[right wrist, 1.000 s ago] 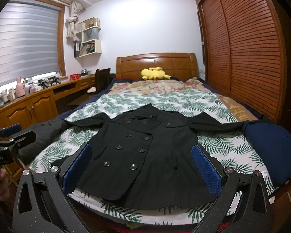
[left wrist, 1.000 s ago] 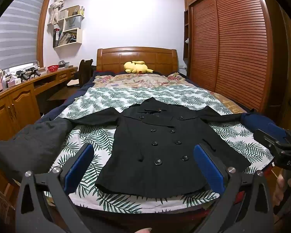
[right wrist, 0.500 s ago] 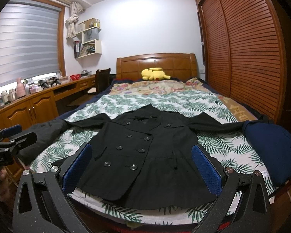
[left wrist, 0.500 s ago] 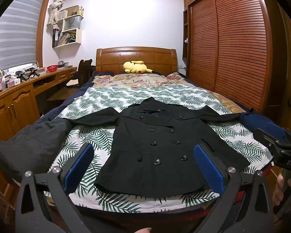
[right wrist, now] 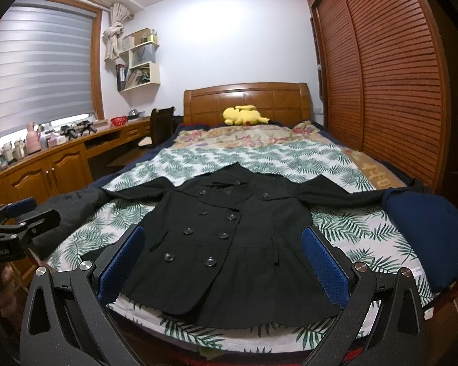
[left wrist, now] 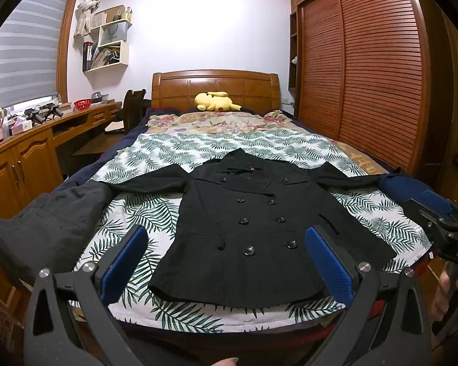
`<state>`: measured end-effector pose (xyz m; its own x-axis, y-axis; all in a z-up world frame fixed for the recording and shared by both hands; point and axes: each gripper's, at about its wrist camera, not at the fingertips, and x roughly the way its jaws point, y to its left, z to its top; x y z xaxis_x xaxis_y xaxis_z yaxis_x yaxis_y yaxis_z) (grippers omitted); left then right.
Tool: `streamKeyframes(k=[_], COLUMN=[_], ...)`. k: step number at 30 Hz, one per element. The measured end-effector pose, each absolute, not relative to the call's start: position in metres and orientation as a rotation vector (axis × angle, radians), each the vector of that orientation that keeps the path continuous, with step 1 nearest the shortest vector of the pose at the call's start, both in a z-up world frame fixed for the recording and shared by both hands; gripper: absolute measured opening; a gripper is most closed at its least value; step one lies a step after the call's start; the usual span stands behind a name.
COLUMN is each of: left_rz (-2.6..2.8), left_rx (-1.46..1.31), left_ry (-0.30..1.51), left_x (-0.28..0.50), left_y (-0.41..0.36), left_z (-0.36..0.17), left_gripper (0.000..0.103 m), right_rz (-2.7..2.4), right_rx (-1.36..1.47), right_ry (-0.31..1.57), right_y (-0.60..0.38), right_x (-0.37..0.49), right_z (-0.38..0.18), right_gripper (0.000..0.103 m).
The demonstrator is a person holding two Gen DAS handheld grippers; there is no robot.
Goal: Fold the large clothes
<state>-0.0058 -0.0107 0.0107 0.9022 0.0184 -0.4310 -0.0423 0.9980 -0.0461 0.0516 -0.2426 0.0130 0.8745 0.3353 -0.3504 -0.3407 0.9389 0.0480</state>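
Note:
A black double-breasted coat (left wrist: 253, 228) lies flat, front up, on the leaf-print bedspread (left wrist: 143, 213), sleeves spread to both sides, hem towards me. It also shows in the right wrist view (right wrist: 229, 238). My left gripper (left wrist: 226, 262) is open and empty, hovering before the hem at the foot of the bed. My right gripper (right wrist: 226, 259) is open and empty, also in front of the hem. The right gripper shows at the right edge of the left wrist view (left wrist: 439, 222); the left gripper shows at the left edge of the right wrist view (right wrist: 15, 216).
A dark grey garment (left wrist: 45, 225) lies at the bed's left edge and a navy one (right wrist: 427, 228) at its right edge. A yellow plush (left wrist: 215, 101) sits by the headboard. A wooden desk (left wrist: 30, 152) runs along the left, a slatted wardrobe (left wrist: 366, 76) along the right.
Both grippers have barely moved; the coat lies unchanged.

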Motion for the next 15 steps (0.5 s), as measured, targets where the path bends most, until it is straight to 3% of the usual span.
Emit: streamKeyframes(k=[15], left_rz=[0.060], left_rx=[-0.071], left_ry=[0.535], left_x=[0.032], left_y=[0.015], left_z=[-0.033], left_gripper=[0.103], right_rz=[0.392], right_rx=[-0.060], right_ry=[0.425], right_y=[-0.236], right_x=[0.075], right_z=[-0.018], right_gripper=[0.103])
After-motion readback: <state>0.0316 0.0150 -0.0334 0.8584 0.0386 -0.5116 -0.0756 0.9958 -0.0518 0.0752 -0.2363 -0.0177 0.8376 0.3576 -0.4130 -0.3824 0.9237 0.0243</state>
